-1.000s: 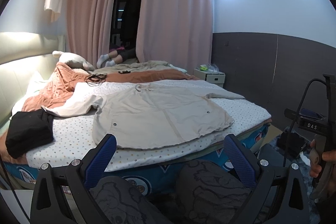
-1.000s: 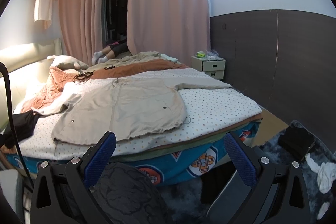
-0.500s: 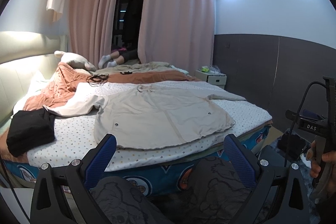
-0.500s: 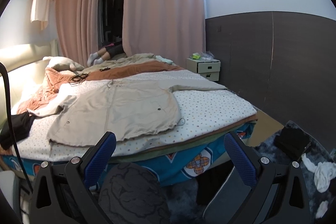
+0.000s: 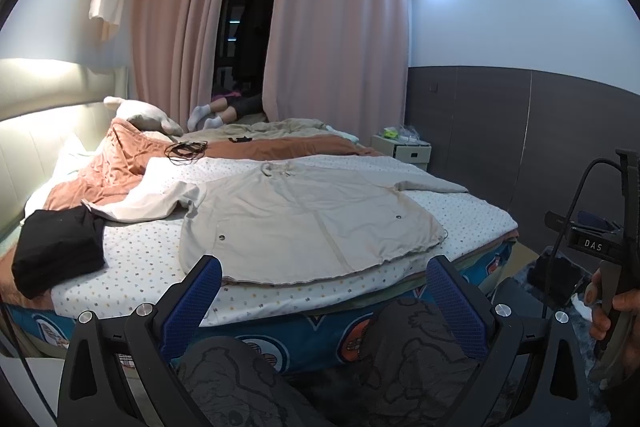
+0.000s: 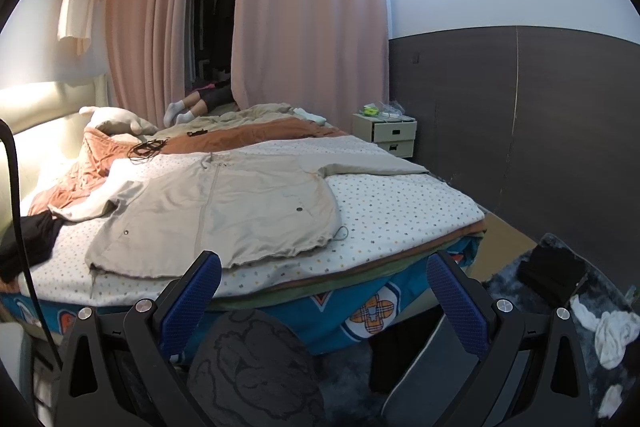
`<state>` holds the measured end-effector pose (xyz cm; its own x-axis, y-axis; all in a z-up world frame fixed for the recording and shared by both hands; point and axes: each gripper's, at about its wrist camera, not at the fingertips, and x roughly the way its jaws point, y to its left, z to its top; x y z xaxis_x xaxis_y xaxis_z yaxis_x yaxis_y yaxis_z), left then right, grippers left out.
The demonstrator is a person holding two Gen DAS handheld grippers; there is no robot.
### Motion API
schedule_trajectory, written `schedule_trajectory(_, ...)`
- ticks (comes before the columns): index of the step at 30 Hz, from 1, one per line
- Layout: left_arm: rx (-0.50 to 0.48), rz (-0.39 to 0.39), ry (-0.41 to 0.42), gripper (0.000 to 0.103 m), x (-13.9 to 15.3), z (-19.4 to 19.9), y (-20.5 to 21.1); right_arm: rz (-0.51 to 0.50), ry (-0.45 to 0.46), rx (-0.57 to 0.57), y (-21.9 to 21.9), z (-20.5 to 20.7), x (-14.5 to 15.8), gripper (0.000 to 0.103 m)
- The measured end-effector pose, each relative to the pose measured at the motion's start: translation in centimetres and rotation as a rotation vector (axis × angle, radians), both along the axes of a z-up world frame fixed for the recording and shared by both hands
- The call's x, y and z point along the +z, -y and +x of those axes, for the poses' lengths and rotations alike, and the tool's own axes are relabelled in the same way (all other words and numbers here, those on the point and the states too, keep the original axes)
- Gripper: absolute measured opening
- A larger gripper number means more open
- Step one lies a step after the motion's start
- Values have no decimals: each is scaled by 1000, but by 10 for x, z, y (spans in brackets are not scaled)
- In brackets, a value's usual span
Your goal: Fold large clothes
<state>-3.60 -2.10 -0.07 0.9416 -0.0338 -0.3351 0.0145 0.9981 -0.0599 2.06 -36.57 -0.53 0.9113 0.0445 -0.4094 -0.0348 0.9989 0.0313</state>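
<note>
The beige coat (image 5: 304,219) lies flat on the bed (image 5: 132,267), collar away, hem nearest both empty, wide-open claws: left claw (image 5: 320,287), right claw (image 6: 320,287).

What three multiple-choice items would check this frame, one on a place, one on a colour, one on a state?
1. Where is the beige jacket?
A. Spread flat on the dotted sheet of the bed
B. Hanging on the curtain
C. On the floor rug

2. What colour is the bundled garment near the bed's left edge in the left wrist view?
A. White
B. Black
C. Blue

3. How do the left gripper and right gripper stand?
A. Both shut on the jacket
B. Left shut on a sleeve, right open
C. Both open, holding nothing

Answers:
1. A, it lies buttoned side up with both sleeves out to the sides.
2. B, it is a dark black heap on the sheet.
3. C, each pair of blue pads stands wide apart, short of the bed.
</note>
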Motion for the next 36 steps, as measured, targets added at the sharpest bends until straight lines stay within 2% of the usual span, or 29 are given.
schedule_trajectory(10, 4, -7, -1, 102, -2, -2, 0, 21, -39, 12, 2, 3, -4, 103)
schedule_trajectory(22, -7, -20, -19, 102, -3, 11, -8, 15, -29, 28, -1, 12, -1, 103)
schedule_trajectory(28, 25, -3, -60, 102, -6, 31, -12, 38, -31, 58, -9, 35, -5, 103)
schedule_trajectory(36, 45, 12, -96, 102, -13, 78, -29, 65, -70, 92, -30, 84, -19, 103)
